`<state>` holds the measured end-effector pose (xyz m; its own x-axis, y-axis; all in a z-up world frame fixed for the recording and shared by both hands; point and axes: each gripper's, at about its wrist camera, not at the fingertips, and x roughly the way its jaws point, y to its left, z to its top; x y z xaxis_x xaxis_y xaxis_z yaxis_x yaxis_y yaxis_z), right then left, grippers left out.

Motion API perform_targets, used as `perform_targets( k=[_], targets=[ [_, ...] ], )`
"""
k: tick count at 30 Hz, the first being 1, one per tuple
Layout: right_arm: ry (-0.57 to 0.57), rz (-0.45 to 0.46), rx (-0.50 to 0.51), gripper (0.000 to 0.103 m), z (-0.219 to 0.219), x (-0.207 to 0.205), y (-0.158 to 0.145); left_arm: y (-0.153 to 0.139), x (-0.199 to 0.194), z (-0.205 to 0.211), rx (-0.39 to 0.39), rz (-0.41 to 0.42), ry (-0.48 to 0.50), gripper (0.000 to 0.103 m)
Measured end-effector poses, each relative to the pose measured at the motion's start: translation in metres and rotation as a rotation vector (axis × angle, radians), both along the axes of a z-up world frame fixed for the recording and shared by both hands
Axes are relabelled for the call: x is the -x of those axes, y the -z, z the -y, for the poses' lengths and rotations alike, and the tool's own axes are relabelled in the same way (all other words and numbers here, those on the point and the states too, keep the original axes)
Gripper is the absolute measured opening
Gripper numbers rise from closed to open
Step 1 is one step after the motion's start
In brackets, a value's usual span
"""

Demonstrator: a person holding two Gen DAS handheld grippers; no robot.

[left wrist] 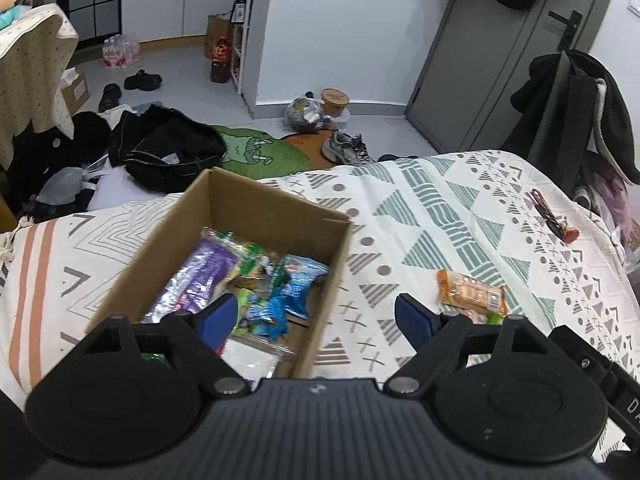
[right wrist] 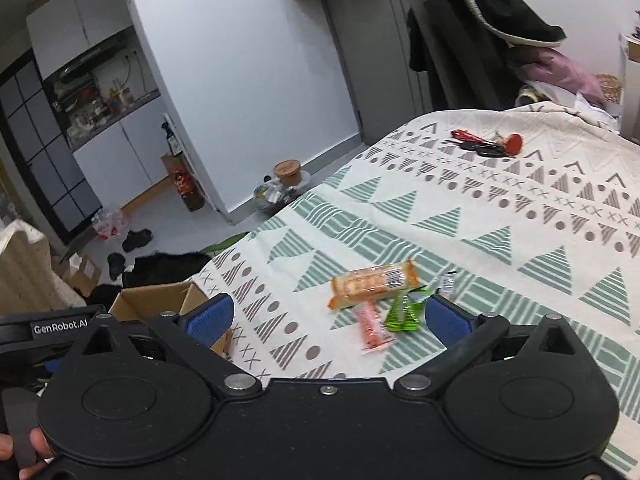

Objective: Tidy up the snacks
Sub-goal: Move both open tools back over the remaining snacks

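The left gripper (left wrist: 316,314) is built from a ribbed dark-grey body flanked by two round black housings, from which black triangular link arms fastened with silver pivot pins run out to two fingers (left wrist: 219,314) faced with blue pads; a small logo is stamped at the middle of the body. The right gripper (right wrist: 328,318) is made the same way, with blue-padded fingers (right wrist: 448,320), silver pivots and one central screw. White "GenRobot.AI" lettering is printed on a black bar at its left edge.
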<state>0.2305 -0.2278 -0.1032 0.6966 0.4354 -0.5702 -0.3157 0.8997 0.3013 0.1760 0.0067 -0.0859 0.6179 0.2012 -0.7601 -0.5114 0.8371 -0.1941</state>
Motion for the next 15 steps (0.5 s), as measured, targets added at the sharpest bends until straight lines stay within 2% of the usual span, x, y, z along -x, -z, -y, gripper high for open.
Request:
perform_targets(
  k=[7, 15],
  targets=[
    [0.047, 0.023, 0.014, 0.103, 0.025, -0.001, -0.004, -0.002, -0.006, 0.021, -0.02, 0.009, 0.031, 0.085],
    [0.081, 0.013, -0.02, 0.103, 0.049, -0.005, -0.002, 0.0, -0.015, 0.043, -0.027, 0.01, 0.061, 0.085]
  ],
)
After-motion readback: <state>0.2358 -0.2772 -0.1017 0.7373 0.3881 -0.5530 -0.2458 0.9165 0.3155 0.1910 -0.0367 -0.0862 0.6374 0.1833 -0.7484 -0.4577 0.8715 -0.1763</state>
